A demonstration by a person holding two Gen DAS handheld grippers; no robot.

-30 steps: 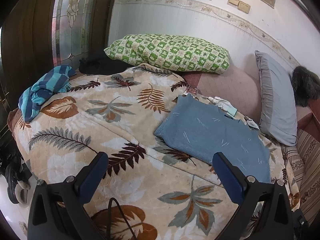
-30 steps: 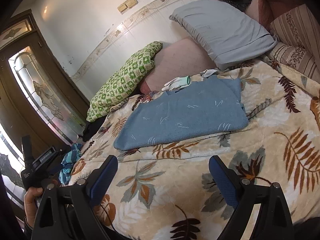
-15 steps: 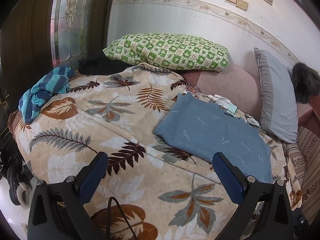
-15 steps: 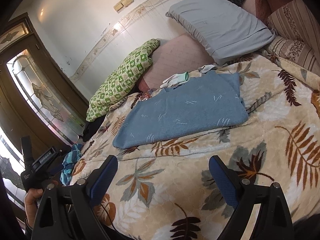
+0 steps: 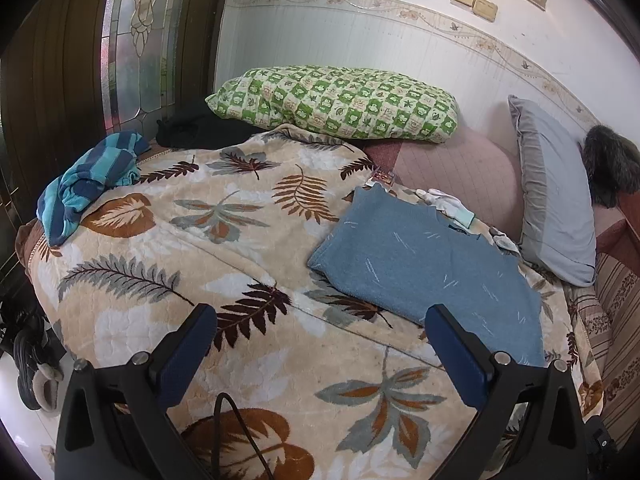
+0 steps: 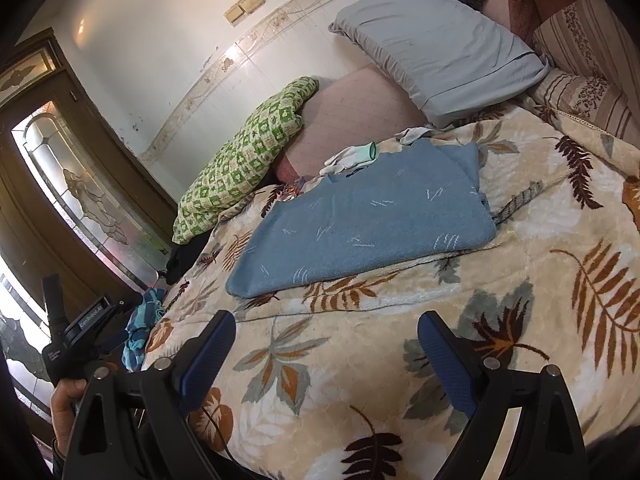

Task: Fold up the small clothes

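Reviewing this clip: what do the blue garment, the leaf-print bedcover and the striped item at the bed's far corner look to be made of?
Blue garment: looks like a soft knit, matte and slightly fuzzy, with thin pale flecks; probably a sweater.
Leaf-print bedcover: plush fleece-like blanket, with a dimpled, faintly shiny pile.
Striped item: crumpled turquoise and navy cloth; it could be terry or jersey, too small to tell.
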